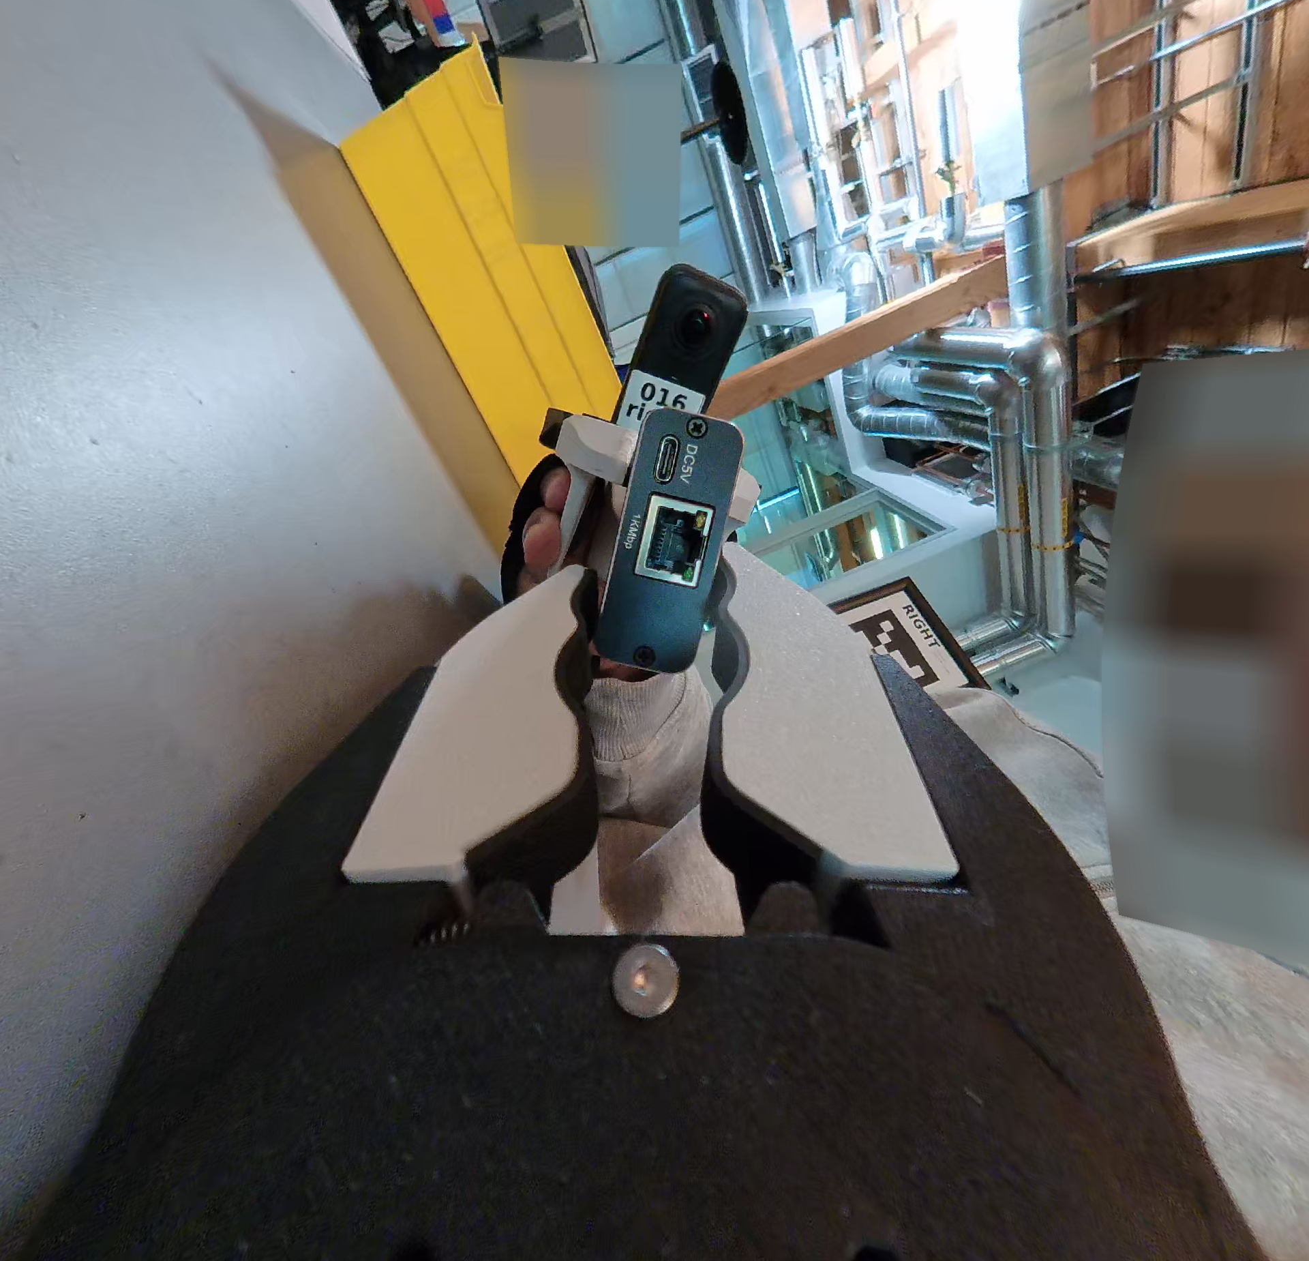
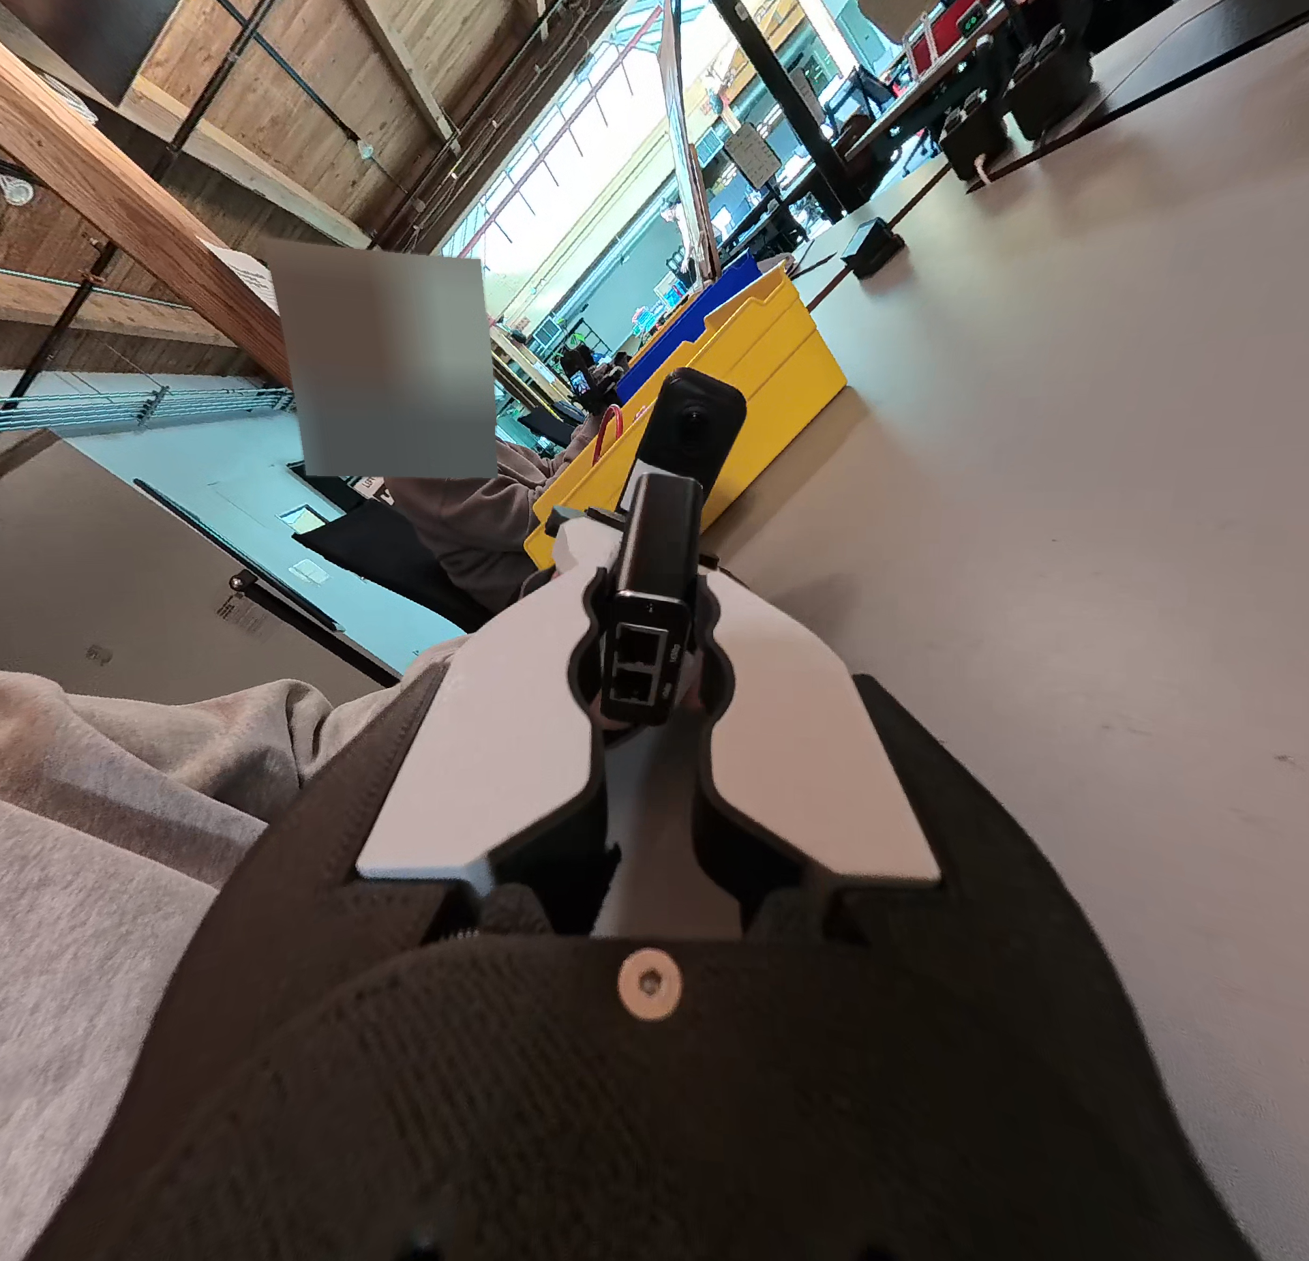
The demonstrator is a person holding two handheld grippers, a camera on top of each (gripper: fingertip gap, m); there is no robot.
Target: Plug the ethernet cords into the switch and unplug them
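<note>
I am pinching the switch (image 1: 666, 540) between both pairs of fingers, one at each end, lifted off the surface (image 2: 1062, 518) near each frame's centre. My left gripper (image 1: 655, 632) is closing narrowly on the single-port end, my right gripper (image 2: 648, 667) on the two-port end. It is looking small, rigid and probably light; its smooth metal flanks could be slippery, so gripping the long sides, clear of the ports, seems best. No cords are showing.

I see both grippers' fingers closed around the switch (image 1: 669, 540), the yellow bin (image 2: 768, 369) close behind, and open table (image 2: 1062, 518) to my right.
</note>
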